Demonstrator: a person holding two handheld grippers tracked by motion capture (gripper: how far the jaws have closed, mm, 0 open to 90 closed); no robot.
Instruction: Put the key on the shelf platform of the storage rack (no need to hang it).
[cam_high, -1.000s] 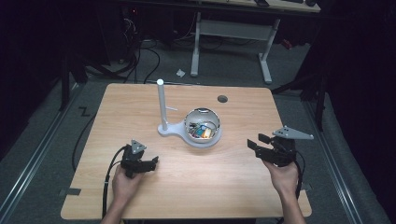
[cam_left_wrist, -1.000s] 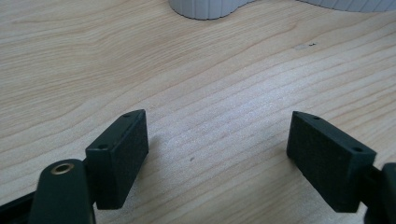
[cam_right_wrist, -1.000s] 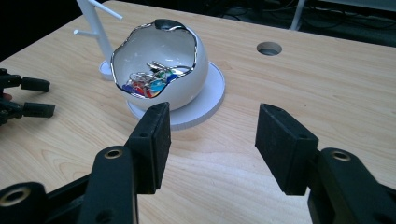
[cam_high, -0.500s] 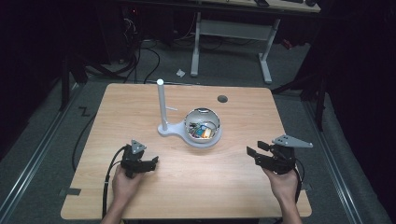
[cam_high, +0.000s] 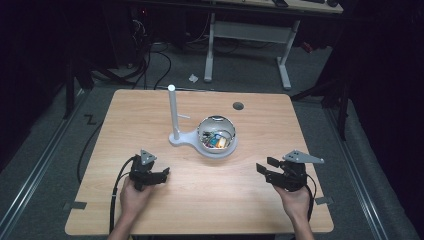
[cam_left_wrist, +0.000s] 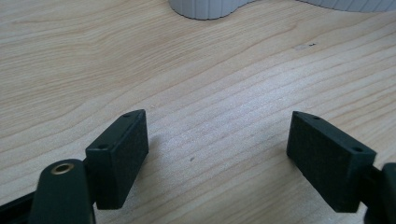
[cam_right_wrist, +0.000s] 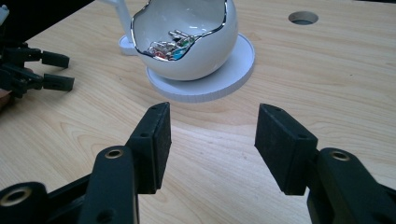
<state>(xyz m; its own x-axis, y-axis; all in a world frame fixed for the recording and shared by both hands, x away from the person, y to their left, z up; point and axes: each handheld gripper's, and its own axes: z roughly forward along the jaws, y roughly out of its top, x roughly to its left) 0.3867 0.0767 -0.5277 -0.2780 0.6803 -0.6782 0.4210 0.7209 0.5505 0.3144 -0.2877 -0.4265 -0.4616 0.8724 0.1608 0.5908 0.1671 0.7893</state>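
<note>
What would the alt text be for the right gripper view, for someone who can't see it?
Two black gripper fingers stand open above a light wooden table, with nothing between them. Beyond them a white egg-shaped bowl with a silver rim holds small colourful items and sits on a round white base. The other gripper shows at the left edge, and a round hole lies far right.

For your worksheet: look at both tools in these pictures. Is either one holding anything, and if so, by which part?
Nothing is held. The left tool and the right tool both have open jaws with bare table between them.
</note>
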